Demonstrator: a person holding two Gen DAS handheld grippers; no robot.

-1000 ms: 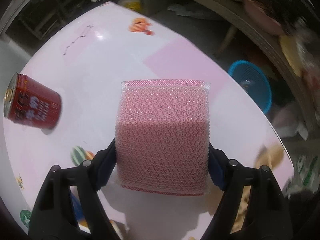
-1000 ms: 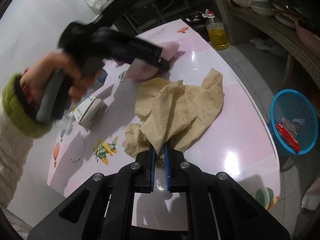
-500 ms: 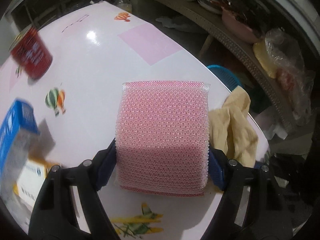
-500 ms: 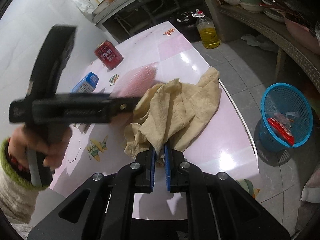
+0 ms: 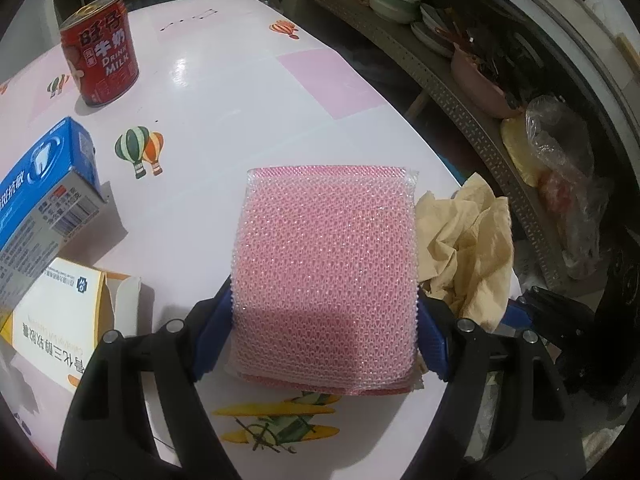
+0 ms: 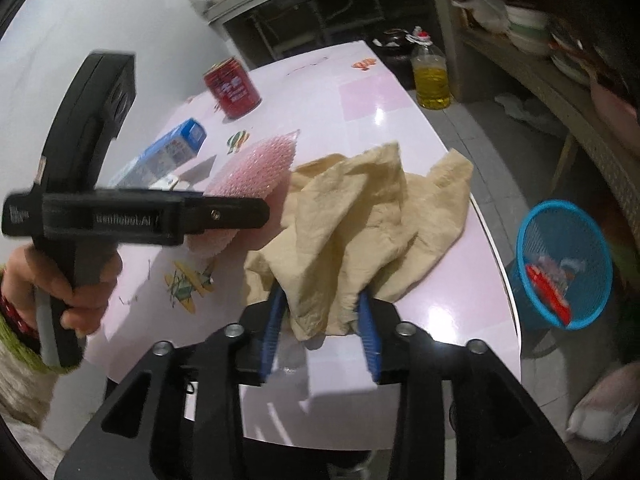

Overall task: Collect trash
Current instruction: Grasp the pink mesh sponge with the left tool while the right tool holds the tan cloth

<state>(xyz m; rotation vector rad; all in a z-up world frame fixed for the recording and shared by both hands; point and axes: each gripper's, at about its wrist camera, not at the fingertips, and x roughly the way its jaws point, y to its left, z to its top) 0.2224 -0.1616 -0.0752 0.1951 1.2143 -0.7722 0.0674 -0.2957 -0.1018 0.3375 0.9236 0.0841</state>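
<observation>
On worktop, L wrist view: left gripper (image 5: pixel 326 316) jaws clamp pink mesh sponge (image 5: pixel 326 276), held level above the worktop (image 5: pixel 240 92).
Nearby: milk can (image 5: pixel 100 48), blue box (image 5: pixel 38 196).
R wrist view: right gripper (image 6: pixel 320 320) jaws parted, beige cloth (image 6: pixel 360 220) between them.
L hand (image 6: pixel 60 284): fist round handle.
Floor: blue basket (image 6: pixel 560 264).

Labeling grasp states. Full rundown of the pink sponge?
The sponge is a flat, roughly square pad in glittery pink mesh with a sealed seam along its far edge. The left gripper clamps its near side edges, holding it about level above the table, beside the beige cloth. Whether they touch is unclear.
</observation>
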